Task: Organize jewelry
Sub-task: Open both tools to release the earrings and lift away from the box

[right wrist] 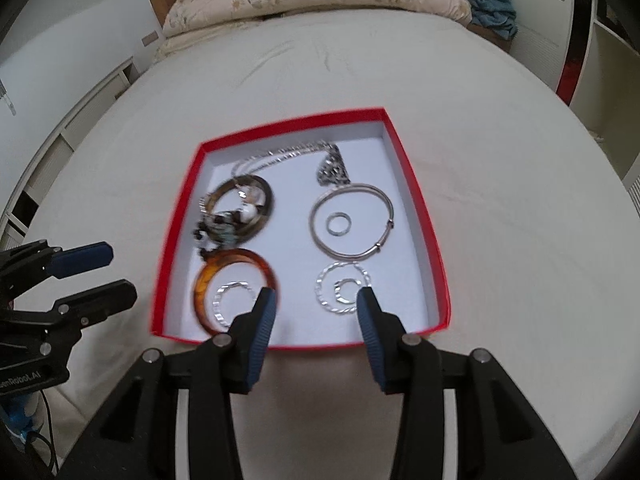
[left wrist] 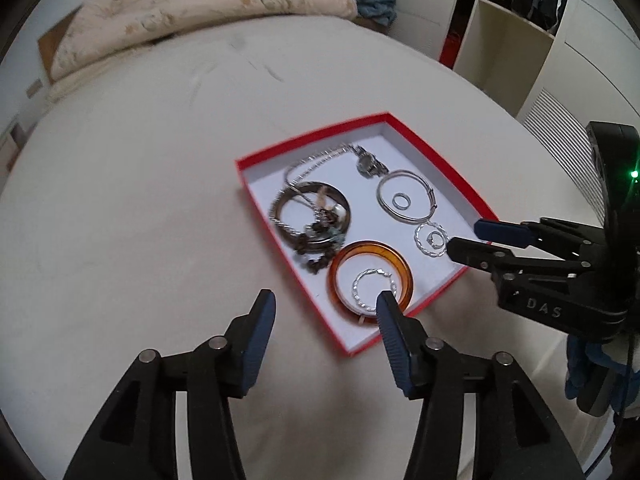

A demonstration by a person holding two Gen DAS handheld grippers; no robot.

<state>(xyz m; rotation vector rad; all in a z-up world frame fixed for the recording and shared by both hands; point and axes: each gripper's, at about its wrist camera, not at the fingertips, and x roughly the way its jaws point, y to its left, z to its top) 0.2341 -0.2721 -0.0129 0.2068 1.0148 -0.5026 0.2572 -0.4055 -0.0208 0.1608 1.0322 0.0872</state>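
The left gripper (left wrist: 322,308) stands with its jaws spread and nothing between them, hanging just over the near-left corner of the red box (left wrist: 256,204); its right fingertip overlaps the amber bangle (left wrist: 400,268) in view, but whether it touches cannot be told. The right gripper (right wrist: 316,304) is likewise parted and empty, poised over the box's near edge, its pads clear of the jewelry.

All the jewelry lies inside the box, which rests on the cream bed sheet (left wrist: 140,200).

Judged from here, the risks are these. The left fingertip sits so close to the amber bangle that a careless dip could nudge it, sliding the twisted silver hoop (left wrist: 362,280) lying within it. At the box's far-left side, a silver chain (left wrist: 316,160) runs through the dark bangle (left wrist: 282,200) and a clump of beads (left wrist: 320,236); lifting any one would likely drag the others. The box is light card on a soft sheet, so a sideways push might shift or tip it. The small rings are thin and flat, easy to miss or flick away.

Counted, as far as blur allows:
- bangles: three, amber, dark, and a silver bangle (right wrist: 320,204) at the box's far-right side
- twisted silver hoops: two, one in the amber bangle, the second hoop (right wrist: 326,304) at the near-right corner
- small rings: two, a plain ring (right wrist: 338,224) inside the silver bangle and a stone-set ring (left wrist: 433,237) inside the second hoop
- chain with dark pendant (right wrist: 332,168): one
- boxes: one
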